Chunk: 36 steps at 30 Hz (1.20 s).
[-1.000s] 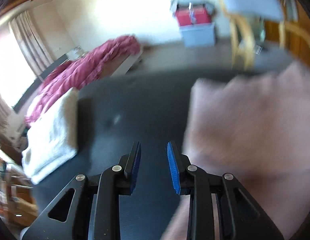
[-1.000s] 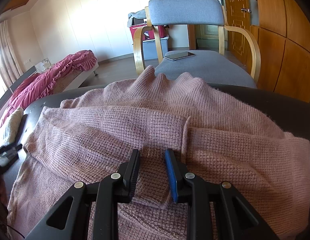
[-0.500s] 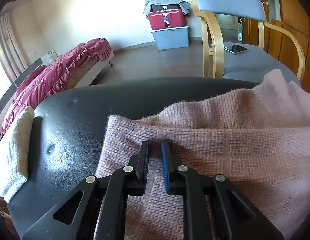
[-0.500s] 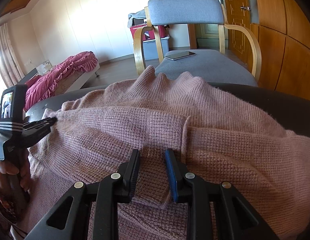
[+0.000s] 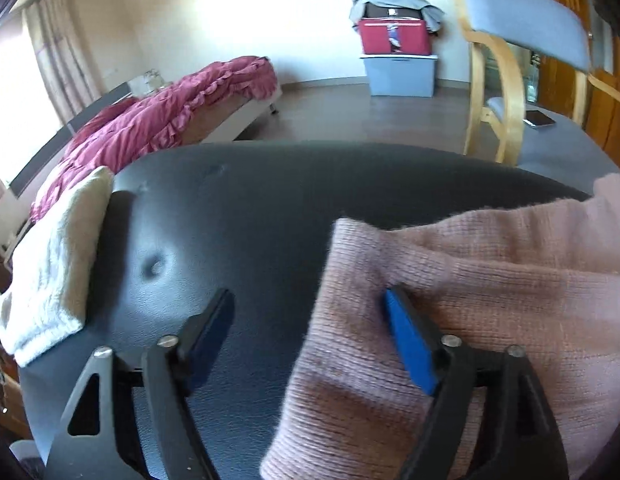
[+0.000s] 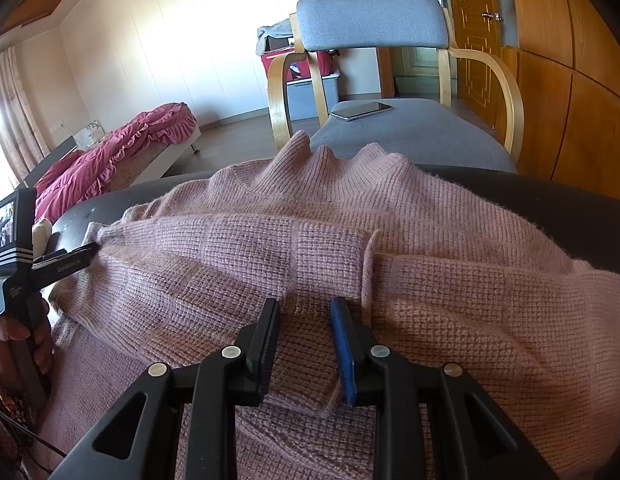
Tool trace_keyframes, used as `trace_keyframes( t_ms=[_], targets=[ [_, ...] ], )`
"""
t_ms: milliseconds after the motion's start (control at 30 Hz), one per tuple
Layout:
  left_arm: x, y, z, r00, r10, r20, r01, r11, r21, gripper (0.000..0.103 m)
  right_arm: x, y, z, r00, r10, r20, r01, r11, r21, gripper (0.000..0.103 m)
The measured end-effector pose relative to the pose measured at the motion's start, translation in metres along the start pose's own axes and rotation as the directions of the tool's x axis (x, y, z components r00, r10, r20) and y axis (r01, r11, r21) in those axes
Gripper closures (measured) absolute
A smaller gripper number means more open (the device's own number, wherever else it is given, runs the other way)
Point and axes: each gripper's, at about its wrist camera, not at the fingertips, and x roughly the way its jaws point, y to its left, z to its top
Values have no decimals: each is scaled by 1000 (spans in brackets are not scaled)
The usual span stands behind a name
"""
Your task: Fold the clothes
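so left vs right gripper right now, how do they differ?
The left gripper has just been opening: its jaws stand wide, straddling the folded edge of the pink sweater without pinching it, while the right gripper has narrow jaws closed on a fold of the sweater. The left gripper sits at the sweater's edge, one finger over the bare black table; the right gripper is over the sweater's middle. Both have black fingers with blue pads.

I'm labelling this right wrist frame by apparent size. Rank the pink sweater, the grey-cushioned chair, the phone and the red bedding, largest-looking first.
1. Pink sweater, though its nearness to the camera inflates it.
2. Grey-cushioned chair.
3. Red bedding, farther off, so its true size is unsure.
4. Phone.
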Motion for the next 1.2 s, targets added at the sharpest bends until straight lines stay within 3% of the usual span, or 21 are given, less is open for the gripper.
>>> trace_keyframes(
  t_ms=[100,167,267,367,467,500,667,733,767,800,967,1067,1200],
  targets=[
    [-9,-4,0,999,45,14,-46,998,31,17,0,0,0,1000,3,0,-3,1000,2,77],
    [-26,-3,-3,998,37,54,-38,999,30,19,1,-1,0,1000,4,0,-4,1000,1,77],
    [-51,-4,-7,993,-42,113,42,999,6,27,3,-3,2,1000,4,-1,-4,1000,-1,77],
    [-51,-18,-7,989,-124,78,122,992,39,34,3,-3,2,1000,3,-1,-3,1000,-2,77],
    [-40,-27,-10,985,-173,6,172,983,59,77,3,-4,2,1000,7,0,-7,1000,0,77],
    [-32,-29,-11,984,-177,-30,178,982,62,79,3,-5,1,1000,8,0,-8,1000,2,77],
    [-33,-14,-25,991,-135,19,131,980,149,75,2,-5,0,1000,15,0,-15,1000,8,77],
    [-32,-1,-27,991,-132,11,129,983,127,62,2,-6,0,1000,17,0,-17,1000,10,77],
    [-32,7,-27,991,-131,5,129,985,111,47,2,-6,0,1000,18,0,-18,1000,11,77],
    [-31,15,-28,992,-130,0,129,987,94,39,2,-6,0,1000,20,0,-20,1000,13,77],
    [-35,49,-30,980,-196,-25,196,980,-17,39,1,-8,0,1000,20,0,-20,1000,10,77],
    [-59,49,-27,967,-251,40,253,965,-67,41,1,-8,0,1000,17,-1,-17,1000,7,77],
    [-84,10,-19,953,-286,104,288,958,-1,41,1,-10,1,1000,21,-1,-21,1000,10,77]
  ],
)
